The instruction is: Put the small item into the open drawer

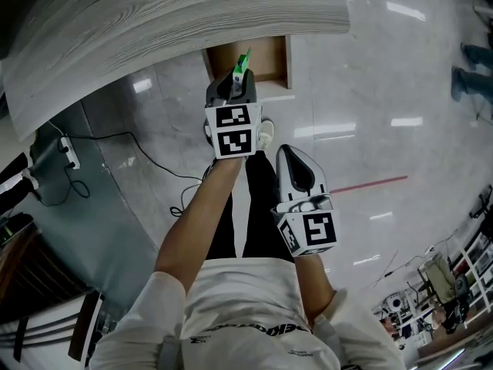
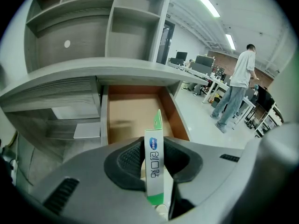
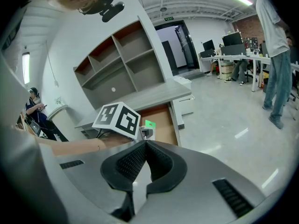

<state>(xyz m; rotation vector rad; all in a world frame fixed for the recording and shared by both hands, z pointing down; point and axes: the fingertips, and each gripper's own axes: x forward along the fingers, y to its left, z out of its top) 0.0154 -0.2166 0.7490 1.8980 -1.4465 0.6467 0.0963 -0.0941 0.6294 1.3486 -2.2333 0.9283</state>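
A small white box with green ends (image 2: 154, 168) stands upright between the pads of my left gripper (image 2: 154, 155), which is shut on it. In the head view that gripper (image 1: 238, 81) hangs just in front of the open wooden drawer (image 1: 269, 58), and the box's green tip (image 1: 243, 61) points toward it. The drawer's brown bottom (image 2: 132, 116) lies straight ahead under the desk top and looks bare. My right gripper (image 1: 296, 164) is lower and to the right, away from the drawer, shut with nothing in it; its black pads (image 3: 133, 160) touch.
A grey wood-grain desk top (image 1: 169, 29) overhangs the drawer. Open shelf compartments (image 2: 93, 27) rise behind it. A power strip and cables (image 1: 69, 154) lie on the floor at the left. A person (image 2: 238, 85) stands among office desks at the far right.
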